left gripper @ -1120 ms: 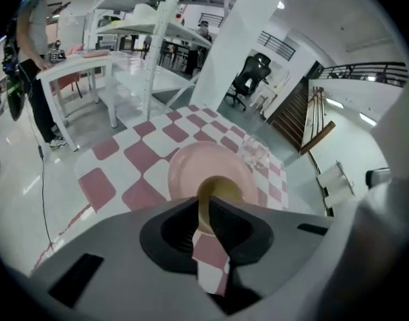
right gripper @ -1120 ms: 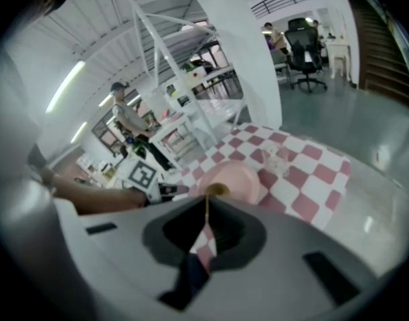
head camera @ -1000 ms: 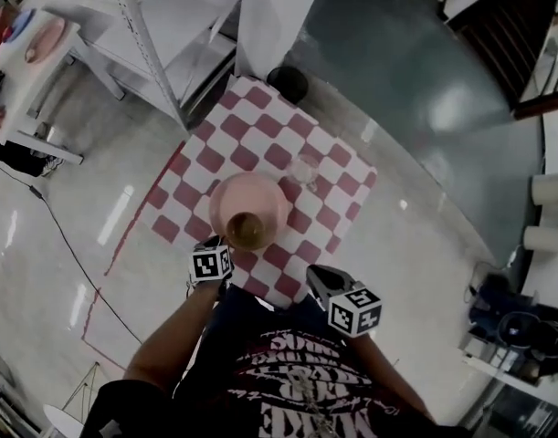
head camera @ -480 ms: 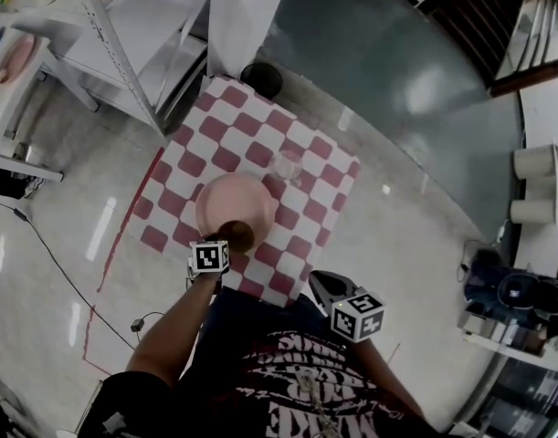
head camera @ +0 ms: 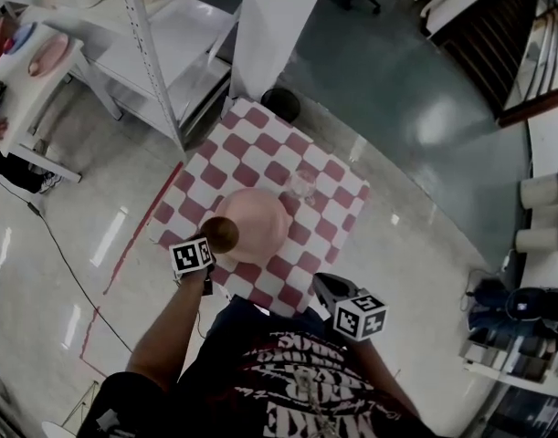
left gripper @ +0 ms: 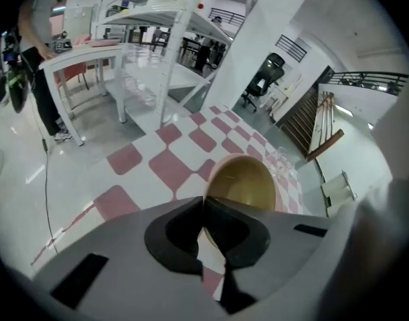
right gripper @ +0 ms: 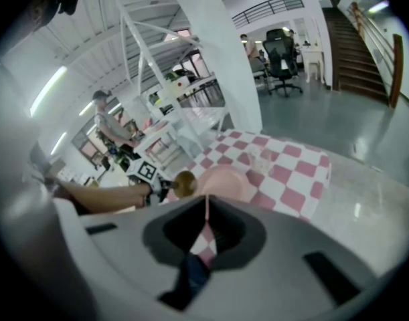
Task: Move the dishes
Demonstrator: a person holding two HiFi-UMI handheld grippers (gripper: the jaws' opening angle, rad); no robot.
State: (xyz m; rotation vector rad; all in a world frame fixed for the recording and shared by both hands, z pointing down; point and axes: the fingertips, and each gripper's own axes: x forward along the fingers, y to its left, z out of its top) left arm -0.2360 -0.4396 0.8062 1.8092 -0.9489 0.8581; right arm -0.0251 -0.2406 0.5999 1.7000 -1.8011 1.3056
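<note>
Moved since a second ago: the bowl [head camera: 221, 234] no longer sits in the middle of the pink plate [head camera: 260, 222]; it is now at the plate's left edge, carried there by the left gripper [head camera: 208, 245], whose jaws have just been closing with the bowl's rim between them
Left tongs: narrow; pinched on the near rim of the bowl, one jaw inside the wall and one outside
Right tongs: the right gripper [head camera: 326, 288] is pressed together on nothing; held close to the body, well apart from the dishes
Handling: the bowl looks small, stiff and light (probably glazed, so slippery and liable to chip); a rim pinch lets it swing, so a slow, level carry seems wise; the plate is wider and flat, best taken at its edge
Surface: checked cloth [head camera: 251, 144], red and white; soft, so it may drag under a slid dish; a clear glass [head camera: 301, 187] stands just beyond the plate
Room: glossy pale floor [head camera: 425, 235]; white shelving rack [head camera: 160, 44] and pillar [head camera: 269, 26] beyond the cloth; staircase [head camera: 498, 26] far right; a cable [head camera: 59, 235] trails on the left
</note>
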